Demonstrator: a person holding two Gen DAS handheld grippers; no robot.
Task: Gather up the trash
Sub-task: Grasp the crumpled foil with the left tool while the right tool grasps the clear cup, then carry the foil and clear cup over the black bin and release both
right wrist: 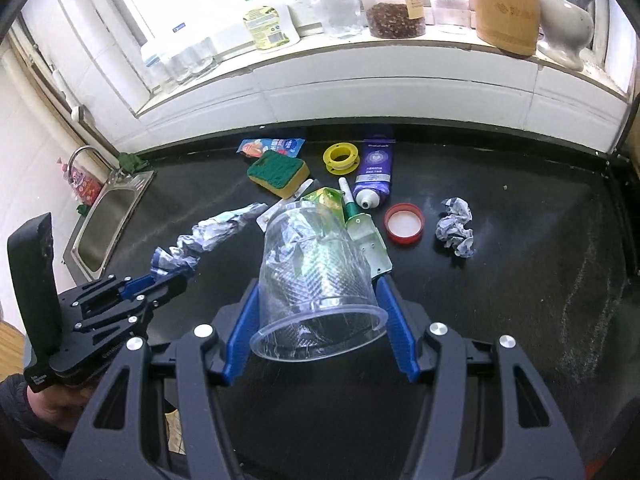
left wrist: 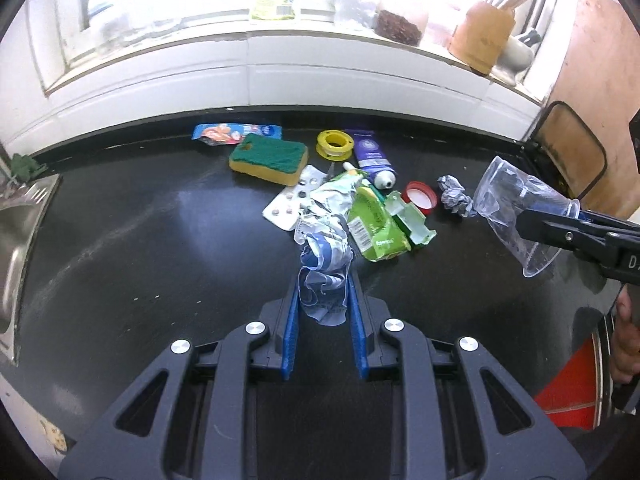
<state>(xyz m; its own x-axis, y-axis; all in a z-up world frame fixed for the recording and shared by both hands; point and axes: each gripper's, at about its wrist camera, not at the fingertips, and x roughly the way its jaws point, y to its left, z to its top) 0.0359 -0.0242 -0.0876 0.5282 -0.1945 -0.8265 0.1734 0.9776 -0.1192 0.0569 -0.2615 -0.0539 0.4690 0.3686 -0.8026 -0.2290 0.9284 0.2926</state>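
My left gripper (left wrist: pixel 324 280) is shut on a long crumpled blue-and-white wrapper (left wrist: pixel 326 240) and holds it over the black counter (left wrist: pixel 160 240). It also shows in the right wrist view (right wrist: pixel 208 240), stretched out from the left gripper (right wrist: pixel 176 276). My right gripper (right wrist: pixel 316 284) is shut on a clear plastic cup (right wrist: pixel 316 276), mouth toward the camera. The cup (left wrist: pixel 516 208) shows at the right in the left wrist view. On the counter lie a crushed green carton (left wrist: pixel 376 224), a blister pack (left wrist: pixel 292 204), a red lid (right wrist: pixel 404 223) and a crumpled paper ball (right wrist: pixel 456 228).
A green-and-yellow sponge (right wrist: pixel 278 172), a snack packet (right wrist: pixel 272 146), a yellow tape spool (right wrist: pixel 340 158), a purple tube (right wrist: pixel 374 172) and a white marker (right wrist: pixel 347 196) lie toward the back. A steel sink (right wrist: pixel 104 224) is at the left. Jars and a bottle stand on the windowsill (right wrist: pixel 360 52).
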